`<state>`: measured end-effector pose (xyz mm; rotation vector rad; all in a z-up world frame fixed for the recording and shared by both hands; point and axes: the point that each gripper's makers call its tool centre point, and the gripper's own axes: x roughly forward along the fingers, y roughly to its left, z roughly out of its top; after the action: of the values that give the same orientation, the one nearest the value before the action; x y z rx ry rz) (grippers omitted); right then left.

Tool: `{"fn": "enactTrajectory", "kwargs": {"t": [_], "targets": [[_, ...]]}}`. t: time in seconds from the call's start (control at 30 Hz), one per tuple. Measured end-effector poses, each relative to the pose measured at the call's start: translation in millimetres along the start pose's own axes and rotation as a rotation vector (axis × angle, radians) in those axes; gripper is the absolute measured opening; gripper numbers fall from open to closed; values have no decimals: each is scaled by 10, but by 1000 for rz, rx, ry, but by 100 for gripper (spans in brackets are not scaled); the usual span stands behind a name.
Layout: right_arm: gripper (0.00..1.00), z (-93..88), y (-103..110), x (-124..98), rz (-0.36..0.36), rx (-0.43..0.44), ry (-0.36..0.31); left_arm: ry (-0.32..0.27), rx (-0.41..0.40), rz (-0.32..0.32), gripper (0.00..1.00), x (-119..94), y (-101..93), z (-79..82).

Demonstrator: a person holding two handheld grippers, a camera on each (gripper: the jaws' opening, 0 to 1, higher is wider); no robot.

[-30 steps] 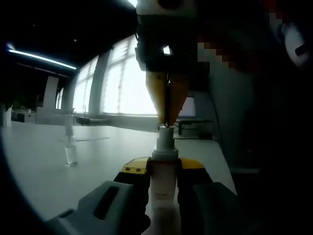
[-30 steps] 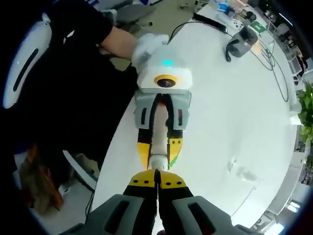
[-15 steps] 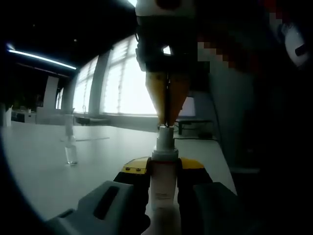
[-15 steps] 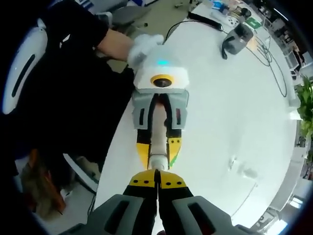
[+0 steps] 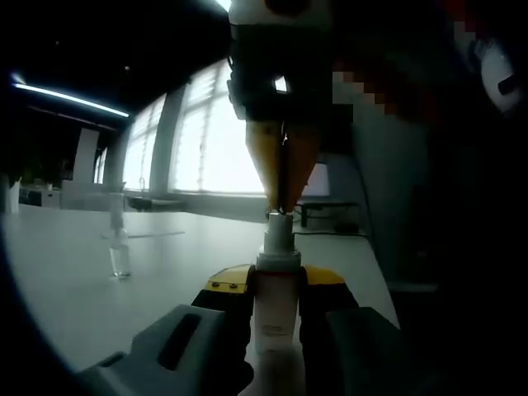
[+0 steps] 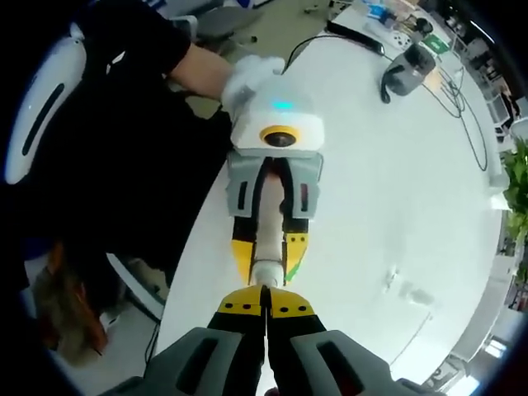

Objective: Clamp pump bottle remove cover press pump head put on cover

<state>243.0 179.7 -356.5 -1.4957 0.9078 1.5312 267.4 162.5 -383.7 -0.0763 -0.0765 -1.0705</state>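
My left gripper (image 5: 276,279) is shut on a white pump bottle (image 5: 276,309) and holds it upright above the white table (image 5: 74,289). The bare pump head (image 5: 278,228) sticks up above the yellow fingertips. My right gripper (image 5: 280,205) comes down from above, shut, its tips resting on top of the pump head. In the right gripper view my right gripper (image 6: 265,304) meets the pump head (image 6: 266,272) end-on, with the left gripper (image 6: 269,257) clamped round the bottle (image 6: 270,223). The clear cover (image 5: 120,247) stands on the table to the left, also seen as the cover (image 6: 406,287).
A person in black sleeves holds the left gripper with a white-gloved hand (image 6: 247,73) at the table's near edge (image 6: 194,247). A black device with cables (image 6: 403,73) lies at the table's far end. A green plant (image 6: 518,186) is at the right.
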Motion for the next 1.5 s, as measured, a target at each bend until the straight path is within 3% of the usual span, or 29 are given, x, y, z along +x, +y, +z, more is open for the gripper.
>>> {"fn": "enactTrajectory", "kwargs": {"t": [1.5], "targets": [[0, 5, -1, 5, -3, 17, 7, 0, -1, 0, 12, -4, 18, -3]]}}
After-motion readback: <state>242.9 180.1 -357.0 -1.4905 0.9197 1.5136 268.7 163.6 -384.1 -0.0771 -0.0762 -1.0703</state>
